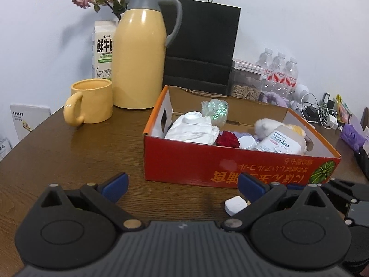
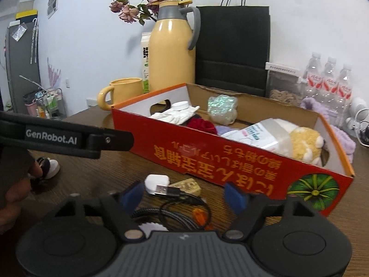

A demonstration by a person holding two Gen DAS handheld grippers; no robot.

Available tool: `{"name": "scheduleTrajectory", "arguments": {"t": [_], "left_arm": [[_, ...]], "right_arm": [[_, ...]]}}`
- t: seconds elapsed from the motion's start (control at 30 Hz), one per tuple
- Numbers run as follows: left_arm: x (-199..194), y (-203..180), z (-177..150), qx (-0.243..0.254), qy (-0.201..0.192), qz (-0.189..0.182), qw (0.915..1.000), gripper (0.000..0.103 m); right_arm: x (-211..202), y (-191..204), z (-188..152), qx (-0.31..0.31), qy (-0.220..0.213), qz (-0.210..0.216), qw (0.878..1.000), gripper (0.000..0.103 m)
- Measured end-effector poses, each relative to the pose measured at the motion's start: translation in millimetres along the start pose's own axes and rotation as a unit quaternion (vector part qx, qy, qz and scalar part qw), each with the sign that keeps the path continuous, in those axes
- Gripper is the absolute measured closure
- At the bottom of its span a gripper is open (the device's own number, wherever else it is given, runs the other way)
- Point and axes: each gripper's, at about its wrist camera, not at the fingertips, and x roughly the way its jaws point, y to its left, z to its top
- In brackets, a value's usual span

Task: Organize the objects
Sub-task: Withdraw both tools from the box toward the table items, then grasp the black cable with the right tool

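A red cardboard box [image 1: 196, 168] [image 2: 175, 145] sits on the brown table and holds a white crumpled bag with a cap [image 1: 191, 127], a red flower [image 1: 227, 138], a wipes pack [image 1: 279, 140] and plush toys. My left gripper [image 1: 183, 185] is open and empty in front of the box. A white charger block [image 1: 235, 204] [image 2: 156, 182] lies by its right finger. My right gripper [image 2: 184, 195] is open above a coiled black USB cable [image 2: 170, 198] and a small tan block [image 2: 188, 184].
A yellow mug [image 1: 91, 101], yellow thermos jug [image 1: 140, 55], milk carton [image 1: 102, 50], dried roses and a black paper bag [image 1: 203, 46] stand behind the box. Water bottles [image 1: 280, 73], a seed jar and tangled chargers lie at the right. The left gripper's body [image 2: 69, 138] crosses the right view.
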Motion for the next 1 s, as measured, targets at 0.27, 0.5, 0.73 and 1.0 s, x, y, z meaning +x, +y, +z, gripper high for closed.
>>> {"name": "scheduleTrajectory", "arguments": {"t": [0.27,0.5,0.73,1.0], "left_arm": [[2.4,1.0,-2.2,-0.002,0.007,-0.002,1.0000,0.000],[3.3,2.5,-3.0,-0.009,0.007,0.001,0.9999,0.000],[5.4,5.5,-2.7,-0.018,0.010,0.008,0.9997,0.000],[8.7,10.7,-2.2,-0.027,0.017,0.016,0.9994,0.000]], "right_arm": [[7.6,3.9,1.2,-0.005,0.013,0.017,1.000,0.050],[9.1,2.6,1.1,-0.002,0.016,0.019,1.000,0.063],[2.4,5.0,-0.4,-0.011,0.002,0.024,1.000,0.076],[-6.5,3.4,-0.9,-0.006,-0.021,0.017,1.000,0.077]]}}
